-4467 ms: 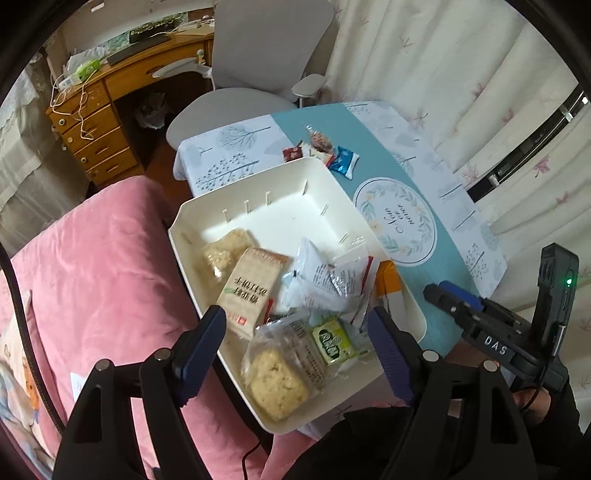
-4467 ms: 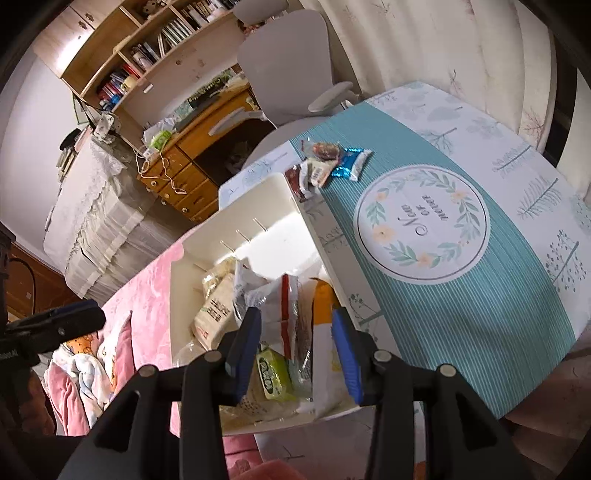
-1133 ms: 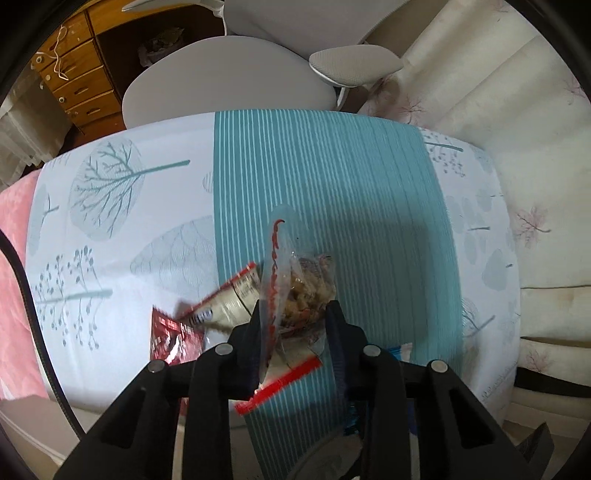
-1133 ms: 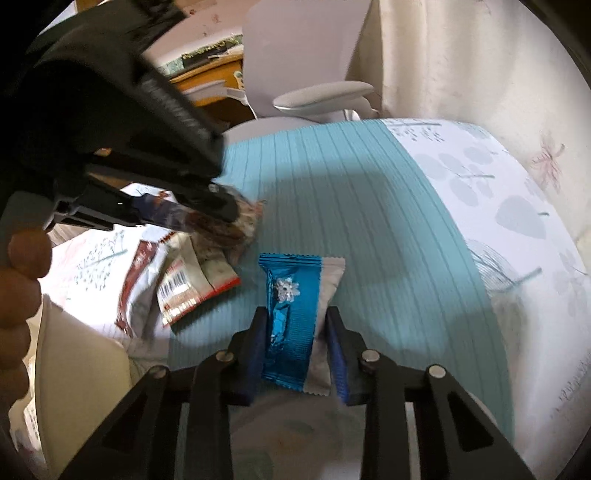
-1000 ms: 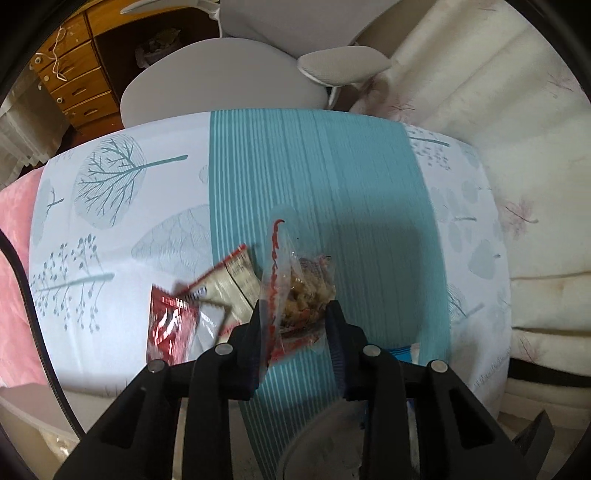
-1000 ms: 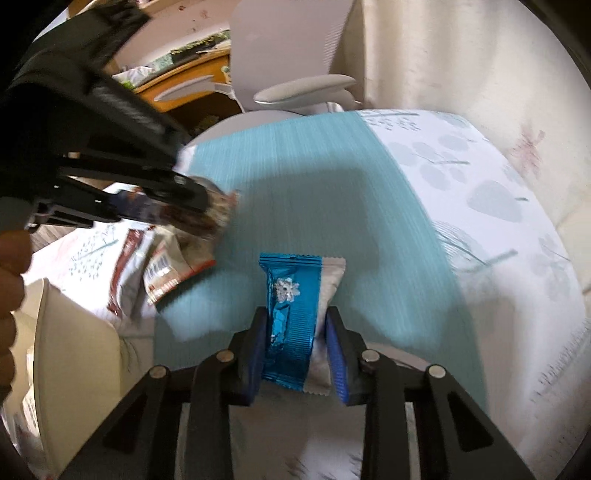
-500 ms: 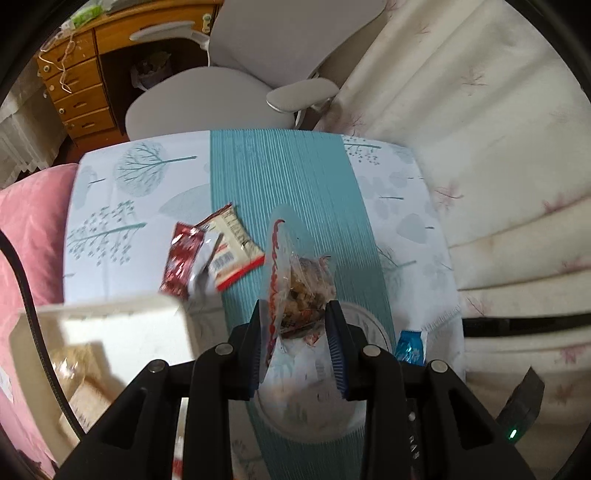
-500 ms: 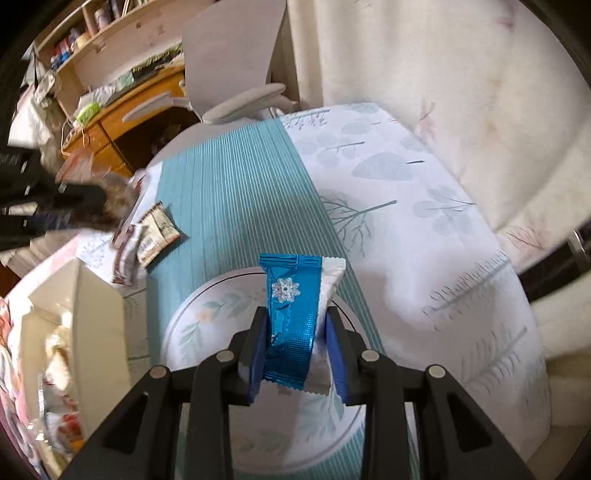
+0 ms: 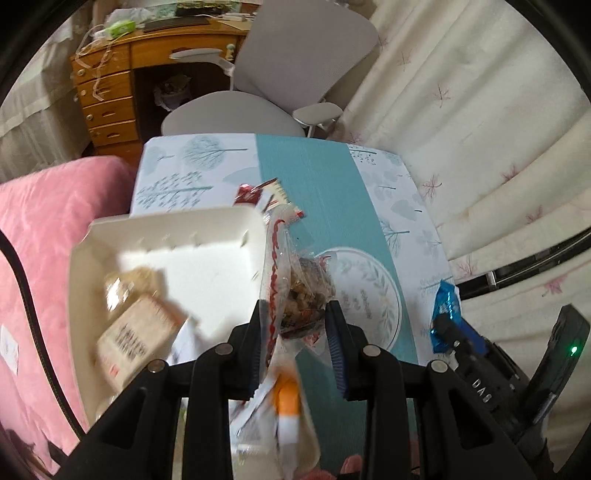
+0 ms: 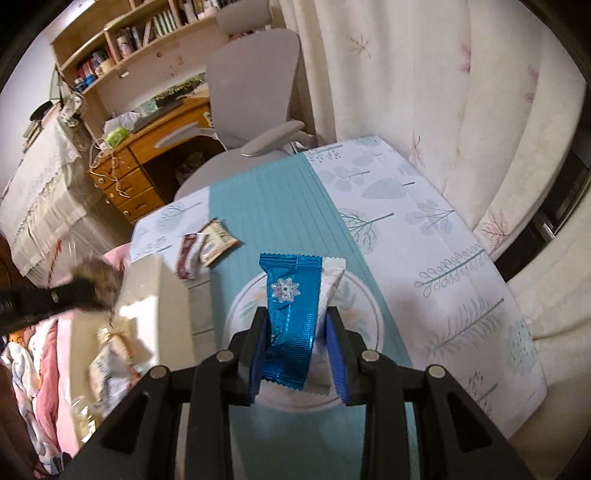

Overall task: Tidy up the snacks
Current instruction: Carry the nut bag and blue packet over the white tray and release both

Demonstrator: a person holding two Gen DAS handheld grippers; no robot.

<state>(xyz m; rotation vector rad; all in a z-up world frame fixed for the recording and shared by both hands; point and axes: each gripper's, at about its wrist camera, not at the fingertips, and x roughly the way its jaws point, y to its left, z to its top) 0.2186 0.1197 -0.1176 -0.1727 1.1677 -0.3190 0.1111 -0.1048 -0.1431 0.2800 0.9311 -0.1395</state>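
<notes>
Your left tongs (image 9: 297,332) are gripping a clear nut bag (image 9: 303,291) above the white bin (image 9: 166,229). Your right tongs (image 10: 297,347) are pinching a blue wrapper (image 10: 291,310) over the surface (image 10: 424,236).

blue wrapper (image 10: 291,314): snowflake mark | tablecloth (image 10: 424,236): white, leaf print, teal stripe | bin (image 9: 207,229): cream

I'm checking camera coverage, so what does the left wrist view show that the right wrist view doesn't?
Only the left wrist view shows the clear bag of mixed snacks clamped in the left gripper, and the white bin's open inside.

Only the right wrist view shows the bookshelf and the snowflake on the blue wrapper held by the right gripper.

Both show the red-and-white packets, chair and tablecloth.
</notes>
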